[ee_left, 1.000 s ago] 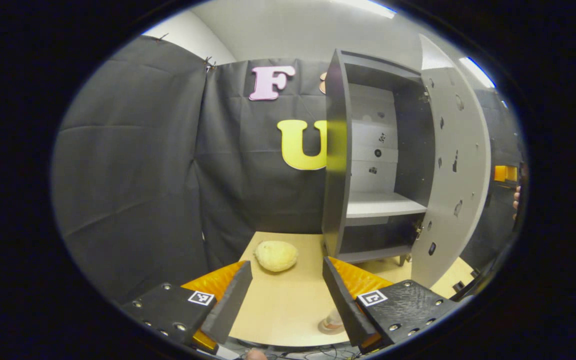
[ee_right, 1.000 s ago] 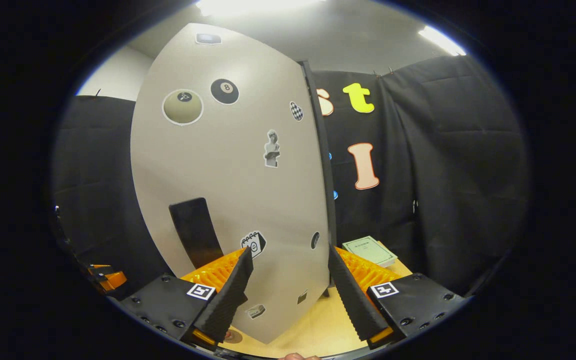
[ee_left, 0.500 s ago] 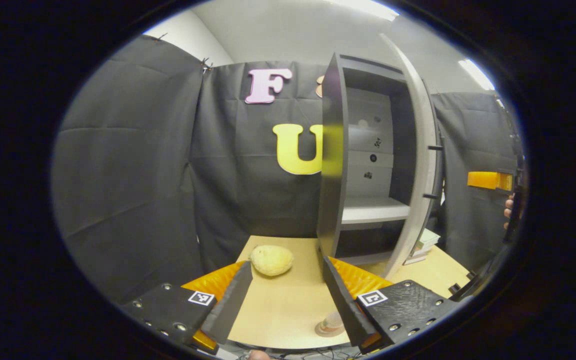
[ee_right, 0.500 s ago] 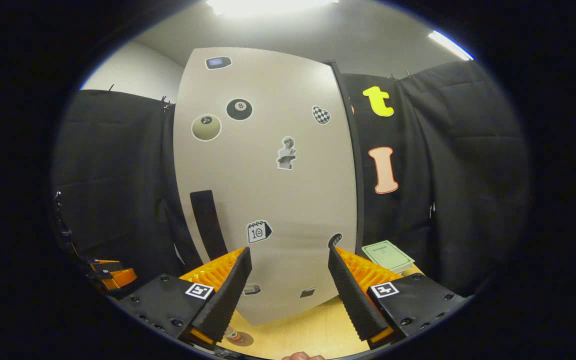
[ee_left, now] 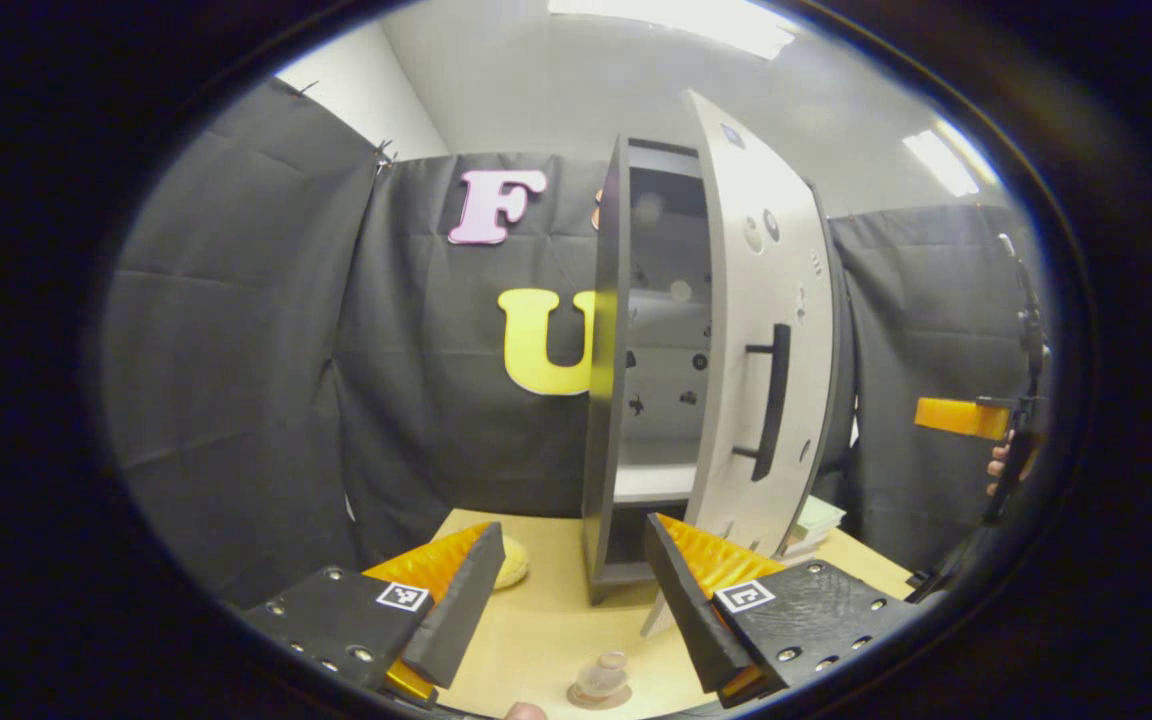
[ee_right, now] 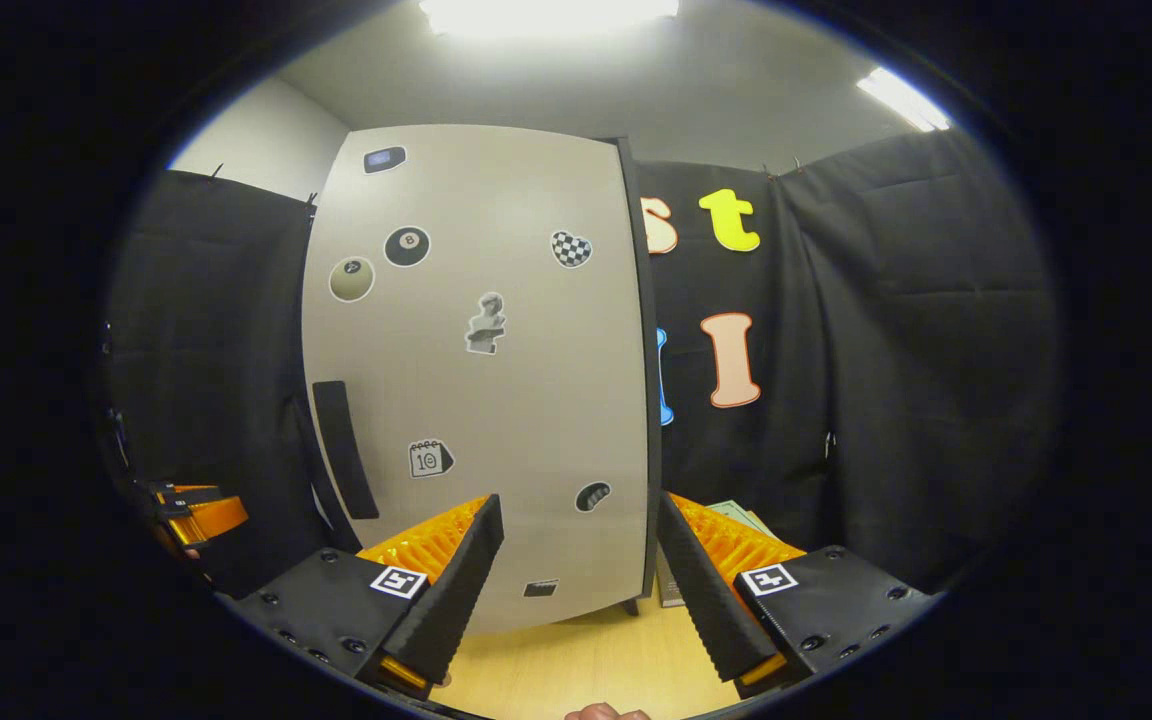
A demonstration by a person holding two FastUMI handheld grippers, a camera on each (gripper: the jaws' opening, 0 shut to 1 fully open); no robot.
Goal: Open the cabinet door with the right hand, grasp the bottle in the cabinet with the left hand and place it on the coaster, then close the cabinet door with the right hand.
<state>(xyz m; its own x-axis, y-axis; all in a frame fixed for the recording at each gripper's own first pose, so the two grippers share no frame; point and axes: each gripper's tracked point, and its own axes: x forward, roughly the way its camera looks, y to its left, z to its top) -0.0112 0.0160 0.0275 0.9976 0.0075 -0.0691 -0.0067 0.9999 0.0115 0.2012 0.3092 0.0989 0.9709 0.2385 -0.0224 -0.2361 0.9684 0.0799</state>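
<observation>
The dark grey cabinet (ee_left: 608,400) stands on the wooden table (ee_left: 546,630). Its light grey door (ee_left: 761,360), with a black handle (ee_left: 772,400), is ajar, and a narrow gap shows the inner shelf. A small clear bottle (ee_left: 604,676) stands on a round coaster (ee_left: 576,697) at the table's near edge, below and between the fingers of my open left gripper (ee_left: 572,530). In the right gripper view the door (ee_right: 496,380), covered in stickers, faces my open right gripper (ee_right: 578,503); nothing is between its fingers. From the left gripper view the right gripper (ee_left: 961,417) hangs well to the right of the door.
A pale yellow lump (ee_left: 514,562) lies on the table left of the cabinet. A green booklet (ee_right: 736,515) and stacked papers (ee_left: 821,515) lie to the right of the cabinet. The left gripper (ee_right: 198,510) shows at the far left of the right gripper view.
The door has swung from wide open to almost shut. The right gripper has stayed apart from it. The left gripper view has shifted, so the bottle on the coaster shows more fully.
</observation>
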